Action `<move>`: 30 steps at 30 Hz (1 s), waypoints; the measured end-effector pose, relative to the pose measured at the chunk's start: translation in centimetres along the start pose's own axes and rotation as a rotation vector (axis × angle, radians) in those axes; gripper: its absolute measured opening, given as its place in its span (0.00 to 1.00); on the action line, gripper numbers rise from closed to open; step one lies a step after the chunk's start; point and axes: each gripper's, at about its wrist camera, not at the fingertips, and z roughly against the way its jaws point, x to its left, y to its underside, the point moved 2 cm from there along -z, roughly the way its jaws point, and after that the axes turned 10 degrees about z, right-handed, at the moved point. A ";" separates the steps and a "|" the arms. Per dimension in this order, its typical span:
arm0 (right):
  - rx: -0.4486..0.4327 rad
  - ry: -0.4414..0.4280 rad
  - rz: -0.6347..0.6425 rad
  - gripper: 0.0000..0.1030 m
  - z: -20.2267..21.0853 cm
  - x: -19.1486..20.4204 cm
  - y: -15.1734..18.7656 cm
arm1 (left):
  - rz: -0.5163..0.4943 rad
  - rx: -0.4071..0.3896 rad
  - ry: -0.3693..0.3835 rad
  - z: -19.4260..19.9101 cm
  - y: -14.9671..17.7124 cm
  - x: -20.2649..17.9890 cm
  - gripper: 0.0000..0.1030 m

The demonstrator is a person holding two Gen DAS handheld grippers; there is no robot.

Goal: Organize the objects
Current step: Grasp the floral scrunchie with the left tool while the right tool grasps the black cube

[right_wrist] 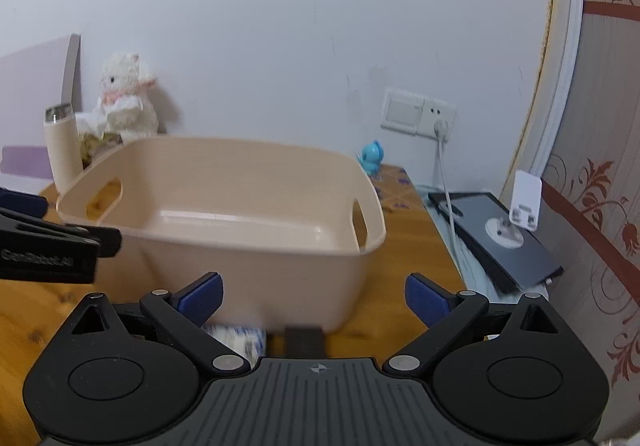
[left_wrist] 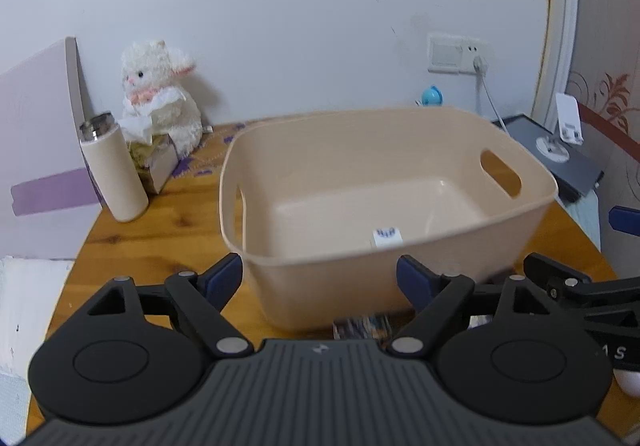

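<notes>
A beige plastic basket [left_wrist: 400, 286] with handle cut-outs stands on the wooden table; it also shows in the right wrist view [right_wrist: 256, 278]. A small white cube with blue marks [left_wrist: 386, 238] lies inside it near the front wall. My left gripper [left_wrist: 319, 278] is open and empty, just before the basket's near wall. My right gripper [right_wrist: 314, 300] is open and empty, also before the basket. A small colourful pack [left_wrist: 362, 328] lies on the table under the left gripper. A white and blue packet [right_wrist: 240, 340] and a dark flat item [right_wrist: 304, 342] lie under the right gripper.
A cream thermos [left_wrist: 114, 169], a tissue box [left_wrist: 154, 161] and a white plush rabbit [left_wrist: 160, 93] stand at the back left. A blue toy [right_wrist: 372, 155] is behind the basket. A dark tablet [right_wrist: 504, 242] with a white stand lies at right. A cable hangs from the wall socket [right_wrist: 440, 125].
</notes>
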 end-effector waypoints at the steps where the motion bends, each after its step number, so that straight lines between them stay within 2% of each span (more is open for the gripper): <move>1: 0.011 0.000 0.003 0.96 0.0 0.0 0.5 | 0.001 0.011 0.005 0.0 0.4 0.1 0.83; 9: 0.103 -0.005 0.018 0.96 -1.2 -0.1 4.3 | 0.012 0.107 0.041 -1.1 3.8 0.7 0.83; 15: 0.157 -0.008 0.016 0.96 -3.2 -0.3 6.4 | 0.060 0.173 0.044 -2.6 5.3 1.7 0.83; 19: 0.170 -0.011 0.012 0.95 -4.6 -0.5 7.2 | 0.108 0.195 0.060 -3.3 5.8 2.7 0.83; 24: 0.171 -0.010 0.005 0.93 -6.1 -0.4 7.5 | 0.108 0.196 0.034 -4.1 6.0 3.1 0.81; 26: 0.159 -0.004 0.002 0.93 -6.7 -0.2 7.5 | 0.114 0.200 0.034 -4.3 6.0 3.1 0.79; 28: 0.149 0.000 -0.001 0.91 -7.2 -0.1 7.5 | 0.114 0.211 0.046 -4.6 6.0 3.2 0.66; 30: 0.145 0.004 0.000 0.89 -7.6 0.1 7.4 | 0.110 0.225 0.055 -4.8 6.0 3.1 0.59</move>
